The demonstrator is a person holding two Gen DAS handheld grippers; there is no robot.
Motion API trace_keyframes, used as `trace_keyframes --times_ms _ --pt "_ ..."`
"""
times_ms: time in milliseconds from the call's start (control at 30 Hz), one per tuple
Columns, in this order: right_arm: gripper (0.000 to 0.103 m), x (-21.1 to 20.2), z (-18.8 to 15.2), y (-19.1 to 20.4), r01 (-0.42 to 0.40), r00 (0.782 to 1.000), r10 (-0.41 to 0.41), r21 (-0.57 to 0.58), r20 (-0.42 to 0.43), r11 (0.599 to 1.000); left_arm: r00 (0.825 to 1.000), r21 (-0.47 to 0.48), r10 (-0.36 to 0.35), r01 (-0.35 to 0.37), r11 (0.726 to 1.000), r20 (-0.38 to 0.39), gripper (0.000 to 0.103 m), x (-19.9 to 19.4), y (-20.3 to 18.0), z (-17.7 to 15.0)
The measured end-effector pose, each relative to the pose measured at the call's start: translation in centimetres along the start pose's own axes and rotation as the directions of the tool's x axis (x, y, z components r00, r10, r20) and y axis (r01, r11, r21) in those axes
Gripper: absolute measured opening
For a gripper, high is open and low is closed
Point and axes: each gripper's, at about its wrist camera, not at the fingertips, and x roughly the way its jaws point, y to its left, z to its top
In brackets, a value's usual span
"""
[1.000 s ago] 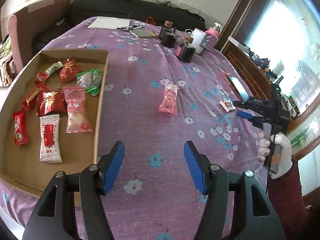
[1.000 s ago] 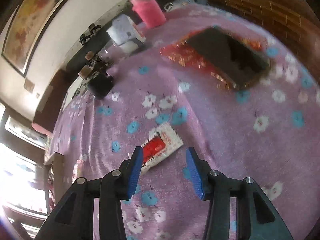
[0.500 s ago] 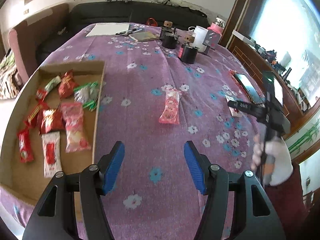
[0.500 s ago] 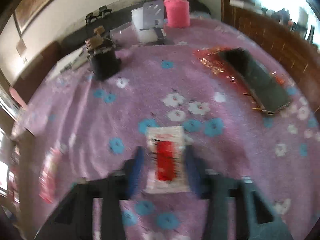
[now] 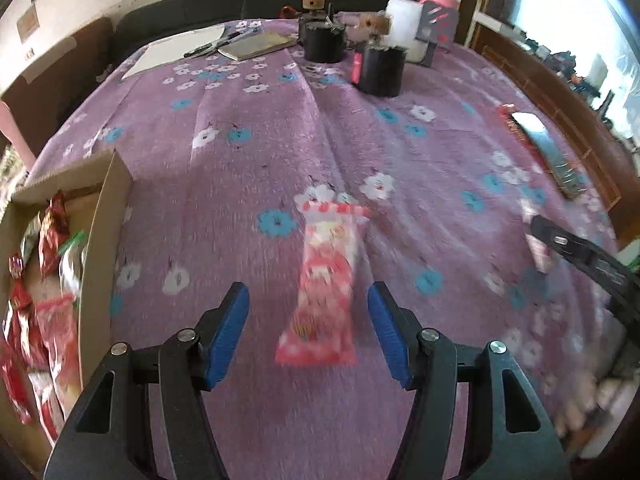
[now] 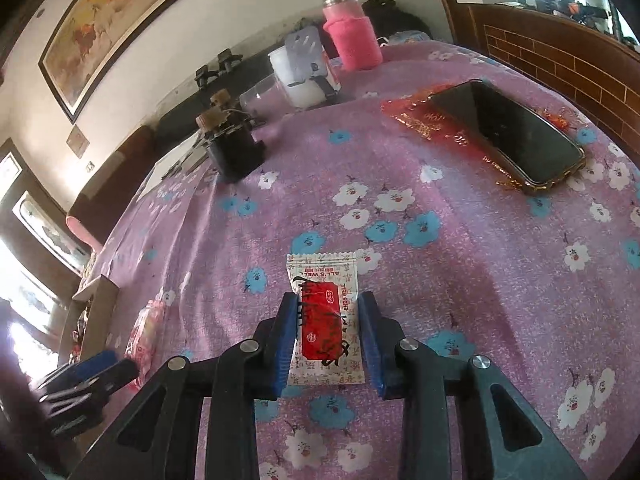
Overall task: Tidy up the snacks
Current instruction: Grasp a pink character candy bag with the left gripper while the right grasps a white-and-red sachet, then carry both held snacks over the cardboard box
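Observation:
A pink snack packet [image 5: 326,286] lies on the purple flowered cloth, its near end between the wide-open fingers of my left gripper [image 5: 308,316]. A white and red snack packet [image 6: 325,318] lies flat between the blue pads of my right gripper [image 6: 326,316], which straddles it with jaws open and a small gap on each side. The cardboard box [image 5: 106,216] at the left edge of the left wrist view holds several red and pink packets. The pink packet [image 6: 145,334] and left gripper [image 6: 86,380] also show in the right wrist view.
A phone [image 6: 508,134] on a red wrapper lies at the right. Black cups [image 5: 380,70], a white container [image 6: 300,76], a pink bottle [image 6: 350,30], paper and a notebook [image 5: 256,46] stand at the far end. The right gripper [image 5: 588,264] reaches in from the right.
My left gripper has moved forward and right to the pink packet. My right gripper has come down around the white and red packet, its jaws a little narrower.

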Motion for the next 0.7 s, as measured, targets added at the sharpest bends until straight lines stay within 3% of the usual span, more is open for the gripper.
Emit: trace_keyframes --times_ms 233,267,300,367,700 --pt "0.032 0.1 0.1 -0.2 -0.029 1.0 0.029 0.015 -0.01 0.999 0.999 0.056 0.023 -0.025 0.998 0.031 0.06 1.2 -1.3 0.9" --pt "0.032 0.1 0.1 -0.1 -0.032 0.999 0.032 0.011 -0.011 0.999 0.999 0.06 0.006 -0.009 0.998 0.039 0.044 1.0 -1.4 0.7" --pt "0.032 0.0 0.1 -0.1 -0.033 0.999 0.033 0.006 -0.01 0.999 0.999 0.063 -0.015 0.013 0.998 0.043 0.022 0.9 -1.5 0.6" --pt "0.032 0.0 0.0 0.2 -0.031 1.0 0.031 -0.009 -0.006 0.999 0.999 0.069 -0.004 0.0 0.998 0.052 0.022 0.4 -1.9 0.5" --pt "0.032 -0.5 -0.2 1.2 -0.025 0.999 0.026 -0.067 0.026 0.997 0.979 0.016 -0.145 0.144 0.989 0.142 0.022 -6.4 -1.2 -1.6"
